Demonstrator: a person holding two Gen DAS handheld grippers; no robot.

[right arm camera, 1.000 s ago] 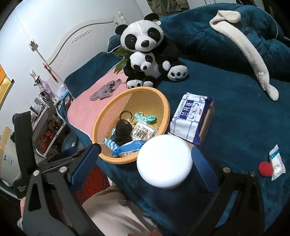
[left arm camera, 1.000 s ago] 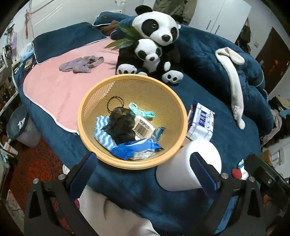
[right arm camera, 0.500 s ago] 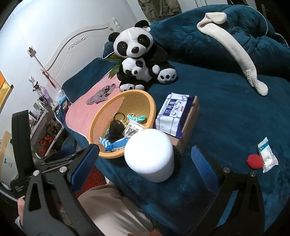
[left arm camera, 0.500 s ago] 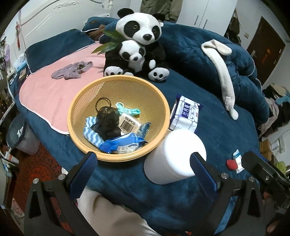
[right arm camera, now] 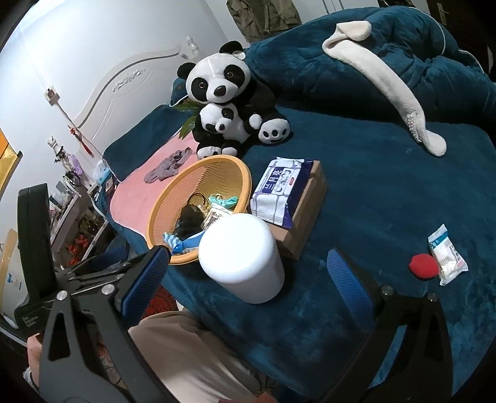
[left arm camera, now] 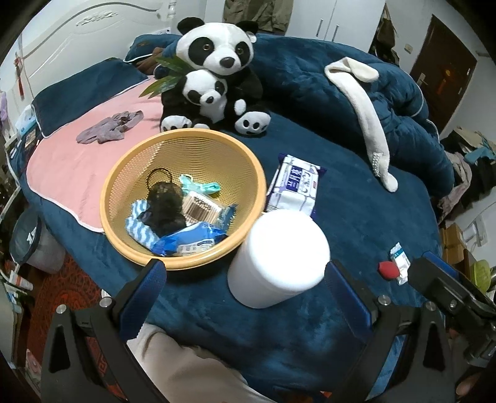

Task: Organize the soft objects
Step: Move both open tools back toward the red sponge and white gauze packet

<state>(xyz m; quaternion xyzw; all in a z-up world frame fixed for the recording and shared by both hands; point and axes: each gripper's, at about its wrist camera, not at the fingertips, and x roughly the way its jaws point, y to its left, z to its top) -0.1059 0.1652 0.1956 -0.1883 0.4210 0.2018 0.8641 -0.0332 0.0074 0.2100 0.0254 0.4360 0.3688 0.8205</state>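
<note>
Left gripper (left arm camera: 245, 285): I have its fingers wide, empty, above the bed's near edge.
Right gripper (right arm camera: 248, 269): also wide and empty.
Tub (left arm camera: 279, 260): white, upright, touching the basket (left arm camera: 130, 173) rim; I judge a careless pass would tip it off the near edge.
Basket: already holds small items; bumping its rim could spill them.
Wipes (right arm camera: 279, 192): resting on a box (right arm camera: 307, 210), likely to slide if nudged.
Red ball (right arm camera: 423, 265): near the bed's right edge, may roll.
Sock (left arm camera: 365, 108): draped on the duvet, far side.

White carved headboard (right arm camera: 124, 80), pale wall (right arm camera: 77, 40), white wardrobe doors (left arm camera: 328, 21), dark wooden door (left arm camera: 443, 59).
</note>
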